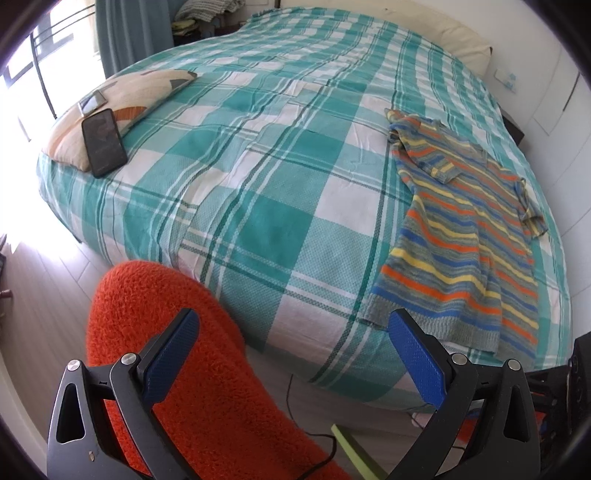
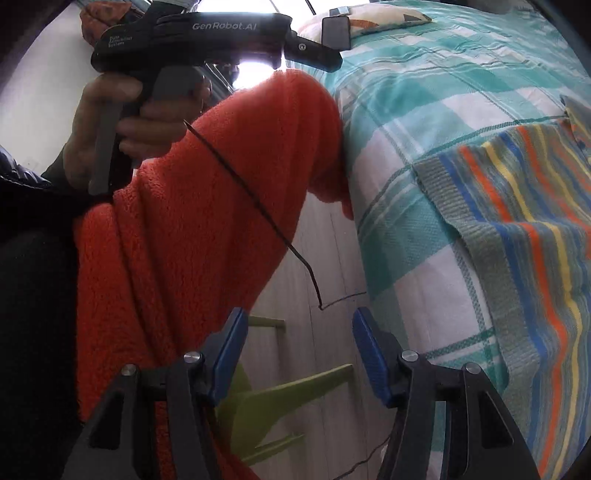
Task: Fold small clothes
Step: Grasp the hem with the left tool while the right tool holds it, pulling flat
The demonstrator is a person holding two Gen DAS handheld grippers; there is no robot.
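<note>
Hand-held gripper left spread, empty | right spread, empty | striped sweater unfolded near bed edge | we risk dragging it off.

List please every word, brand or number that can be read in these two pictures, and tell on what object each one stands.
"GenRobot.AI": white letters on the black body of the left tool, seen in the right wrist view.
Small white print below it, near the rear end of the same body: three short lines, too small and blurred to read.
The phone on the pillow: screen dark, nothing readable.
The striped sweater: no text.
</note>
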